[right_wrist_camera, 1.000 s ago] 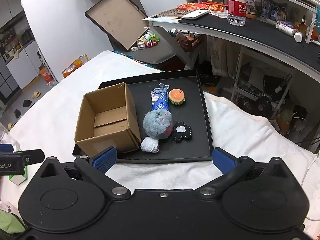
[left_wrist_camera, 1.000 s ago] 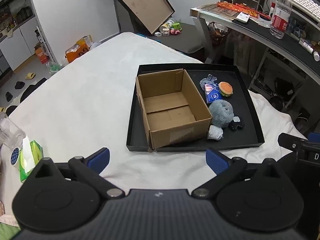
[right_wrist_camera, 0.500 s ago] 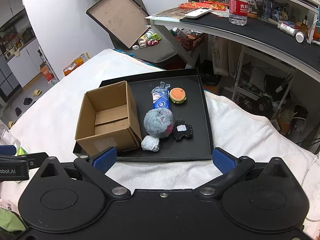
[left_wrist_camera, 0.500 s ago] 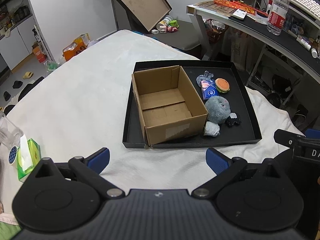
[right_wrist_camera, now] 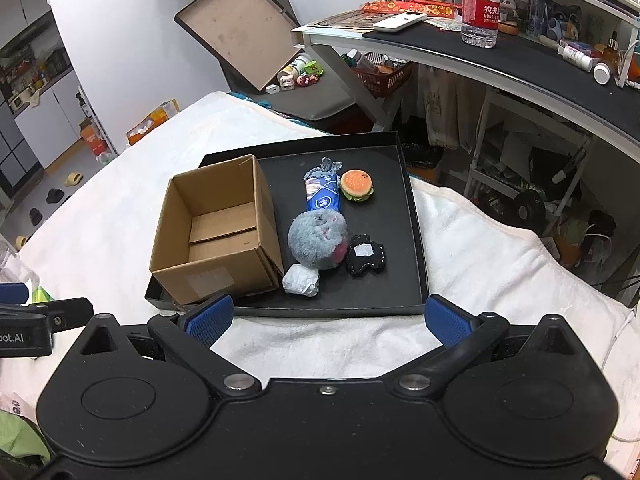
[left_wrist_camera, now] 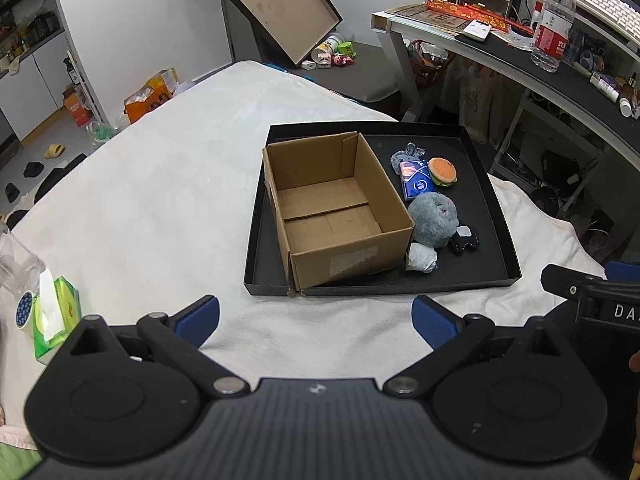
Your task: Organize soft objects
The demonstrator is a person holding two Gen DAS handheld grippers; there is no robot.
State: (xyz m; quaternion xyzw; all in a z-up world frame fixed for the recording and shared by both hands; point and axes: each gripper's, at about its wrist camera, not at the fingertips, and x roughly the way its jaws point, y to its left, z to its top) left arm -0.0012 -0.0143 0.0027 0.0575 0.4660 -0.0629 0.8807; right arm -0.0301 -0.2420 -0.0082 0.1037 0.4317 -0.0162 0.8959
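My left gripper [left_wrist_camera: 316, 316] and right gripper [right_wrist_camera: 326, 318] both hang with jaws spread wide and empty over the white bed [right_wrist_camera: 480, 264]. At 12 o'clock from the right one lies the tray [right_wrist_camera: 412, 216], the box [right_wrist_camera: 216, 232] on its 9 o'clock side, bare inside. Beside the box sit a grey plush [right_wrist_camera: 318, 240], white wad [right_wrist_camera: 301, 279], black toy [right_wrist_camera: 366, 260], blue pack [right_wrist_camera: 322, 196] and burger [right_wrist_camera: 357, 185]. I judge the plush light and squashy; I'd pinch it across its middle.
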